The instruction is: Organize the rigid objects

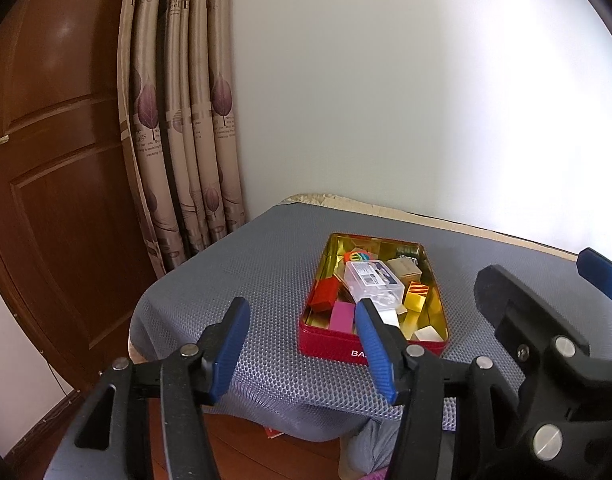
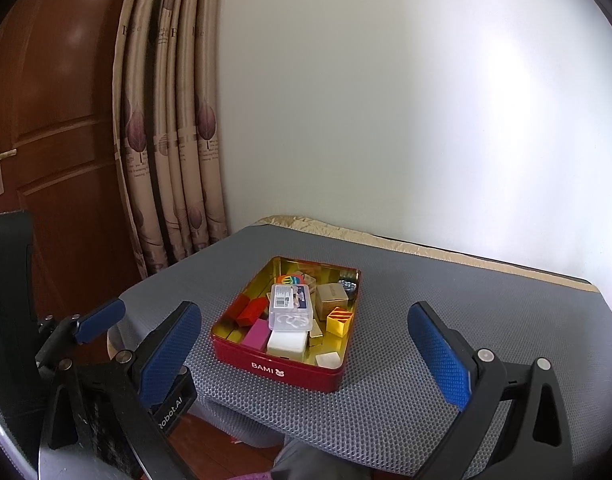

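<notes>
A red tin (image 1: 342, 350) with a gold inside sits on the grey mesh mat and holds several small things. Among them are a clear plastic case (image 1: 372, 280), a red block (image 1: 324, 294), a pink block (image 1: 341, 316) and a yellow striped box (image 1: 416, 294). My left gripper (image 1: 300, 306) hovers open at the tin's near left corner with nothing between its fingers. My right gripper (image 2: 303, 312) is wide open just short of the tin (image 2: 290, 372), framing it, also holding nothing. In the right wrist view the clear case (image 2: 292, 306) lies on top of the other pieces.
The grey mesh mat (image 2: 426, 280) covers a table set against a white wall. A brown door (image 1: 46, 160) and patterned curtains (image 1: 178, 120) stand to the left. The mat's near edge drops to a wooden floor (image 1: 242, 444).
</notes>
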`<state>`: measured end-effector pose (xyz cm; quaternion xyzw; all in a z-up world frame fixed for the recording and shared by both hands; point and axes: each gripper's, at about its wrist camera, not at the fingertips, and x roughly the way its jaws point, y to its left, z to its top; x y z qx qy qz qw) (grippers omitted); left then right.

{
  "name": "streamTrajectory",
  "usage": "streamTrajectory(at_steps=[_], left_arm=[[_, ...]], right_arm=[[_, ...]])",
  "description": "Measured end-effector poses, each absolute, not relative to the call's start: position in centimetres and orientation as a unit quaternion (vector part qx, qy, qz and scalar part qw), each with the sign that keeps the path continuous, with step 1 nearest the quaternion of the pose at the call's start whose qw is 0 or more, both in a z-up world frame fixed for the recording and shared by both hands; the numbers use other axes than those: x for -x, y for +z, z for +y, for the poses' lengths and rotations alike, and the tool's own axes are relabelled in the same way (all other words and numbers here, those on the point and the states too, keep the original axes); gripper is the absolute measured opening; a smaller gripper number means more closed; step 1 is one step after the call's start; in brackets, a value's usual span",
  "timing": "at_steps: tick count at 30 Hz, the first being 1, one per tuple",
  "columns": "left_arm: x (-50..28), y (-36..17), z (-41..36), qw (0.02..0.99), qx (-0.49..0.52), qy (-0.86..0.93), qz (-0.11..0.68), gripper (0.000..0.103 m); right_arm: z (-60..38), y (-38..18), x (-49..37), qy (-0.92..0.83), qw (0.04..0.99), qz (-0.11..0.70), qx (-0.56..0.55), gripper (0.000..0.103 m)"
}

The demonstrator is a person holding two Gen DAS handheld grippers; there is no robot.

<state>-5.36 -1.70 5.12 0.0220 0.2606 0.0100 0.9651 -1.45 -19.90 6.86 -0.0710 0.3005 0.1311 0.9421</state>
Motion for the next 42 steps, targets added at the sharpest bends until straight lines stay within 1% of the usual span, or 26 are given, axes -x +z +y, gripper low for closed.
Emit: streamTrajectory(at_steps=[30,42], left_arm=[[2.9,2.4,-1.4,0.94,-0.023,0.016,0.34,0.056],[2.9,2.2,-1.5,0.94,-0.026,0.021,0.338,0.056]], right_arm=[[-20.1,6.4,0.2,0.111,0.938,0.323,0.066,0.102],[-20.2,6.4,0.2,0.111,0.938,0.322,0.065,0.102]])
